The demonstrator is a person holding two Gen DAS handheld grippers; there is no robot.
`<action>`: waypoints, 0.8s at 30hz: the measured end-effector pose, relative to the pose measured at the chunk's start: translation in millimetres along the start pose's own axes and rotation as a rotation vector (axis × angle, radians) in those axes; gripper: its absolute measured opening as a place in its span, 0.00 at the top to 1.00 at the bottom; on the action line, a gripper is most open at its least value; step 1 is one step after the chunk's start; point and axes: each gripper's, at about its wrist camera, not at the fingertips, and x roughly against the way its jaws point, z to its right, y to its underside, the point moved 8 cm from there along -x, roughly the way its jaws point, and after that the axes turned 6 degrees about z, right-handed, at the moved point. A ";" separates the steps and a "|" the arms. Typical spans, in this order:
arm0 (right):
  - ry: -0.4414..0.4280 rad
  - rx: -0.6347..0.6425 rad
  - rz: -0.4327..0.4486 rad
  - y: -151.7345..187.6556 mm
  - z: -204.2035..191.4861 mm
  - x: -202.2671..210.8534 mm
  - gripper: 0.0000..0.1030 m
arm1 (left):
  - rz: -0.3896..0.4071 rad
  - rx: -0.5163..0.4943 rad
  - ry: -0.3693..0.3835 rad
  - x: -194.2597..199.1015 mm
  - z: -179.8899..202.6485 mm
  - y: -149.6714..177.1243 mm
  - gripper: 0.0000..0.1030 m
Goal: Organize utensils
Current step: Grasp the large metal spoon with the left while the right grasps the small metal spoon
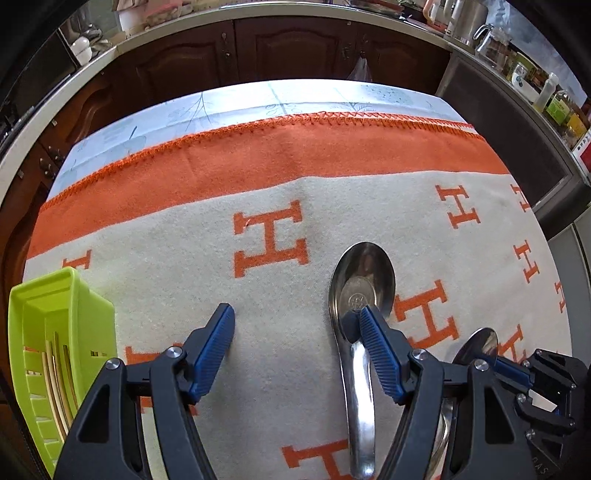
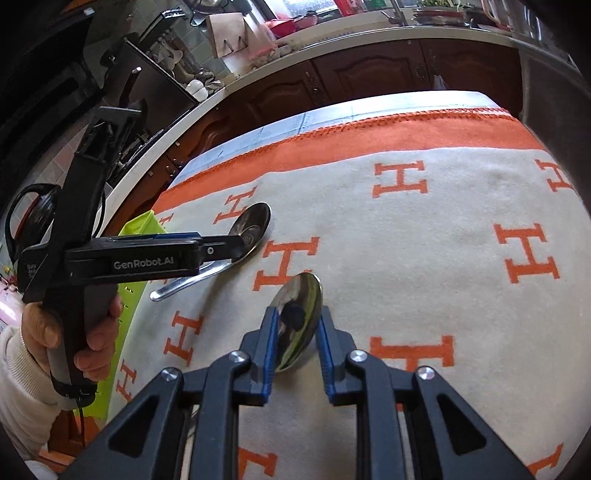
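Note:
A steel soup spoon (image 1: 360,295) lies on the orange-and-cream blanket (image 1: 184,280). My left gripper (image 1: 295,317) is open above it, its right finger (image 1: 380,350) over the spoon's neck. In the right wrist view this spoon (image 2: 251,225) lies under the left gripper (image 2: 221,245). My right gripper (image 2: 295,325) is shut on a second steel spoon (image 2: 299,325), its bowl held on edge between the pads. That spoon (image 1: 478,345) also shows at the left wrist view's right edge. A lime green plastic basket (image 1: 55,332) holding chopsticks (image 1: 55,369) stands at the left.
The blanket (image 2: 424,258) covers a table with a pale patterned cloth (image 1: 258,103) at the far edge. Dark wooden cabinets (image 1: 295,51) and a cluttered counter (image 2: 332,26) stand beyond. The green basket (image 2: 142,225) sits at the table's left edge.

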 end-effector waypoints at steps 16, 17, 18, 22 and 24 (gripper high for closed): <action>-0.063 -0.115 0.029 -0.9 6.0 16.0 0.96 | 0.052 -0.110 0.030 -2.6 27.9 -3.9 0.39; -0.063 -0.120 0.029 -0.8 6.5 16.8 0.96 | 0.054 -0.118 0.024 -2.1 29.5 -2.3 0.43; -0.062 -0.123 0.029 -0.6 7.2 17.4 0.96 | 0.058 -0.123 0.031 -1.4 31.7 -2.7 0.47; -0.062 -0.142 0.026 1.2 10.9 18.5 0.96 | 0.062 -0.136 0.043 0.8 41.7 -3.6 0.73; -0.064 -0.155 0.023 2.3 13.1 18.4 0.96 | 0.064 -0.132 0.044 2.7 44.5 -3.0 0.82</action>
